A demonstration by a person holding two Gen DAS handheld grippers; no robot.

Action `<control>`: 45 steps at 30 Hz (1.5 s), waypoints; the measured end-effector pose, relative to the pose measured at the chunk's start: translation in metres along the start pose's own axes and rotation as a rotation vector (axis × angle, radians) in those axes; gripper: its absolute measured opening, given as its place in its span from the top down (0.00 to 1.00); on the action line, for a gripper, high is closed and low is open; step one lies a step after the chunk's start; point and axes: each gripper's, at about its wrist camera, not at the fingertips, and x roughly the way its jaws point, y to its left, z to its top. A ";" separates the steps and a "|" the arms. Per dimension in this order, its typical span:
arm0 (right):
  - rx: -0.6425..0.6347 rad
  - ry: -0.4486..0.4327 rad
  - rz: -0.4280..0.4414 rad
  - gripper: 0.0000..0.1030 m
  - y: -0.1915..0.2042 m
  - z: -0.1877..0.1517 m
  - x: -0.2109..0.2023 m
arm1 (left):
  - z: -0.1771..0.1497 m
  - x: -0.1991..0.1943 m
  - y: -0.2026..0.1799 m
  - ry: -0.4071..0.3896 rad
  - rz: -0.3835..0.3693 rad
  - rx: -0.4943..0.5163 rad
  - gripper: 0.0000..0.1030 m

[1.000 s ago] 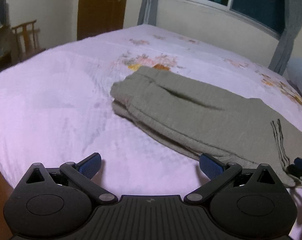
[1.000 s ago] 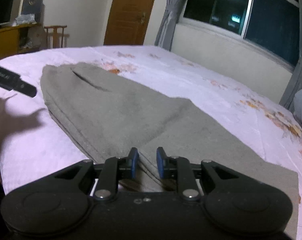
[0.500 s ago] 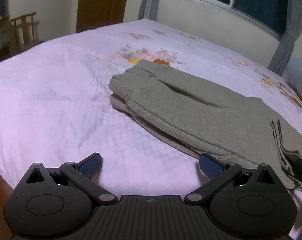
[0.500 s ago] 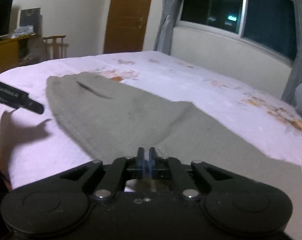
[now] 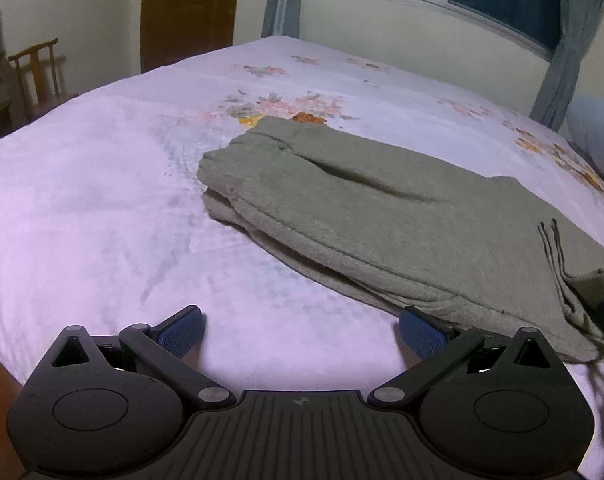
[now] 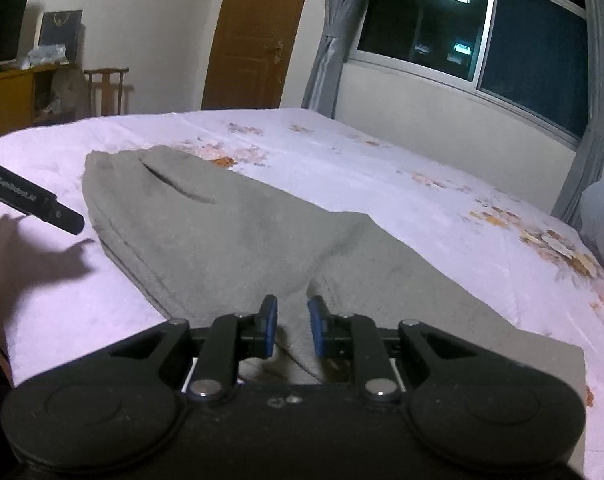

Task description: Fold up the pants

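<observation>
Pants (image 5: 382,220): grey, folded lengthwise, they lay flat across the bed (image 5: 101,200), waistband toward 11 o'clock in the right wrist view and legs running down to 5 o'clock.
Pocket slit: a dark slanted opening showed near the waistband, toward 10 o'clock from the right tool.
Right tool (image 6: 292,320): its jaws had just been opening a little, yet a raised ridge of the pants' near edge sat pinched between the blue pads (image 6: 269,320); in the left wrist view the cloth drew into creases toward it at 3 o'clock.
Left tool (image 5: 302,332): released, jaws spread wide with only bedsheet between them, hovering near the bed edge; the pants' edge lay just beyond its right pad, at 1 o'clock.
Bed: pale pink cover with floral print beyond the waistband at 12 o'clock.
Pillow (image 5: 598,136): pale blue, at the bed's end near 3 o'clock.
Room: brown door (image 6: 253,36) and wooden chair (image 6: 105,92) stood at 11 o'clock, dark window (image 6: 482,28) at 1 o'clock.
</observation>
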 end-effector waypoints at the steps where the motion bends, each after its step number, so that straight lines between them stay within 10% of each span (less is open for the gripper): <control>1: 0.013 -0.013 0.013 0.91 -0.001 0.001 -0.003 | 0.000 -0.001 0.000 -0.001 -0.001 0.003 0.00; 21: -0.048 0.065 -0.031 0.82 0.005 -0.003 0.022 | 0.000 0.001 0.005 0.006 -0.011 -0.028 0.00; 29: 0.062 0.008 0.038 0.98 -0.002 0.009 0.010 | -0.001 0.001 0.007 0.003 -0.014 -0.041 0.00; 34: 0.076 0.075 0.080 0.85 -0.003 -0.002 0.025 | 0.000 0.000 -0.002 -0.001 -0.010 0.006 0.00; 45: 0.627 -0.033 -0.111 0.60 -0.207 -0.038 -0.049 | 0.014 -0.015 -0.101 -0.101 -0.237 0.065 0.00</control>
